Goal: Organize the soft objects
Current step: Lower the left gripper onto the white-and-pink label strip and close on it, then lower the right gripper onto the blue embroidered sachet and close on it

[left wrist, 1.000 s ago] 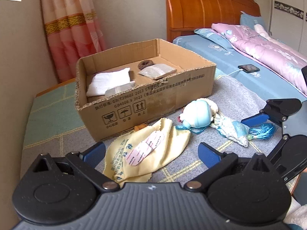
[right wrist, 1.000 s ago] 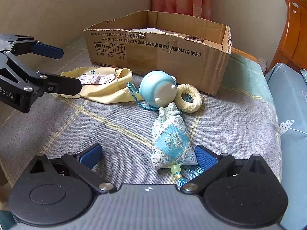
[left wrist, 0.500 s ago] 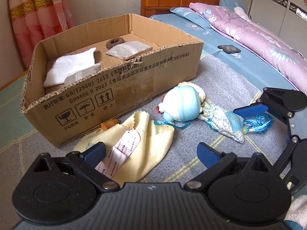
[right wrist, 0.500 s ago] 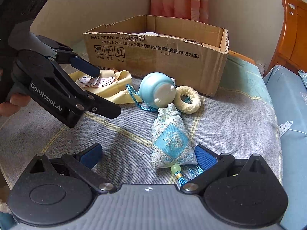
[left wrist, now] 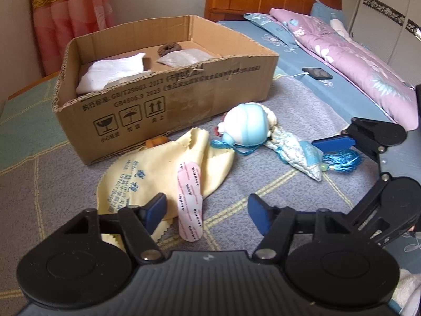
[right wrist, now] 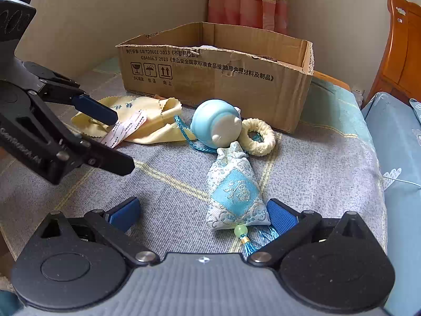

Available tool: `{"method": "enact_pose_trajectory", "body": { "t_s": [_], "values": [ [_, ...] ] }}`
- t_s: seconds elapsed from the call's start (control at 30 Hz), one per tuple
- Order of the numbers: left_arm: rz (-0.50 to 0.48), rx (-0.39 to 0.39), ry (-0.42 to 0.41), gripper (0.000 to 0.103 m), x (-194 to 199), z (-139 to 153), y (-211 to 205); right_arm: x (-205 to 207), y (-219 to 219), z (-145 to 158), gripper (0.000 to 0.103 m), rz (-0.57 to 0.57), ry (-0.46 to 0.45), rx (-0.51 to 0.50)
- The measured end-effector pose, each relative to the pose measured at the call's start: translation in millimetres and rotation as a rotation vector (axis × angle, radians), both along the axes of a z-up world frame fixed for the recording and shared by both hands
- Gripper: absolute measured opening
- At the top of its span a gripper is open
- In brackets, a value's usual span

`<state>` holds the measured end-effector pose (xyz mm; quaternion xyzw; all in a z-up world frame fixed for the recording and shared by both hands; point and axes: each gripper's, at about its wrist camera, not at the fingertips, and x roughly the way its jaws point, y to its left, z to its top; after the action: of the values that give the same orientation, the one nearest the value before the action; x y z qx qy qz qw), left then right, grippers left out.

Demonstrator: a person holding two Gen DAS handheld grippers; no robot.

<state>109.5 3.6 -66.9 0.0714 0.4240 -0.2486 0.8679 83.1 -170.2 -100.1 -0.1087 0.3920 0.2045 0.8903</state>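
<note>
A yellow cloth (left wrist: 163, 168) lies on the grey blanket with a pink printed strip (left wrist: 189, 194) on top. My left gripper (left wrist: 208, 208) hangs just above them, its jaws closing; the strip lies between the fingers and the pads do not press it. To the right lie a blue-and-white plush toy (left wrist: 247, 126), a cream ring (right wrist: 259, 138) and a blue embroidered sachet (right wrist: 234, 192). My right gripper (right wrist: 202, 212) stands open at the sachet's tasselled end, which lies by its right finger. The cardboard box (left wrist: 168, 100) stands behind.
Inside the box lie a white pouch (left wrist: 113, 71), a grey packet (left wrist: 181, 58) and a dark ring (left wrist: 168, 48). A small orange piece (left wrist: 156, 141) sits at the box's foot. A phone (left wrist: 317, 73) lies on the blue bed beside a pink quilt (left wrist: 355, 60).
My left gripper has come in over the yellow cloth and strip, and its jaws have narrowed. The right gripper and the sachet have stayed put.
</note>
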Motion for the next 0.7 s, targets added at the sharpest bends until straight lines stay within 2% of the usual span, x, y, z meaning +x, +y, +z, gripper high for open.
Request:
{"method": "enact_pose_trajectory", "body": {
  "t_s": [0.03,0.3,0.57,0.7],
  "values": [
    [0.014,0.016,-0.018,0.050,-1,0,0,0,0,0,0.103,-0.001,0.000,0.000],
    [0.059,0.084,-0.083,0.026,-12,-1,-8,-1,0,0,0.103,-0.005,-0.003,0.001],
    [0.070,0.131,-0.139,0.026,-21,-4,-18,-1,0,0,0.103,-0.006,-0.004,0.003],
    [0.099,0.120,-0.135,0.025,-20,-4,-19,-1,0,0,0.103,-0.006,-0.004,0.003]
  ]
}}
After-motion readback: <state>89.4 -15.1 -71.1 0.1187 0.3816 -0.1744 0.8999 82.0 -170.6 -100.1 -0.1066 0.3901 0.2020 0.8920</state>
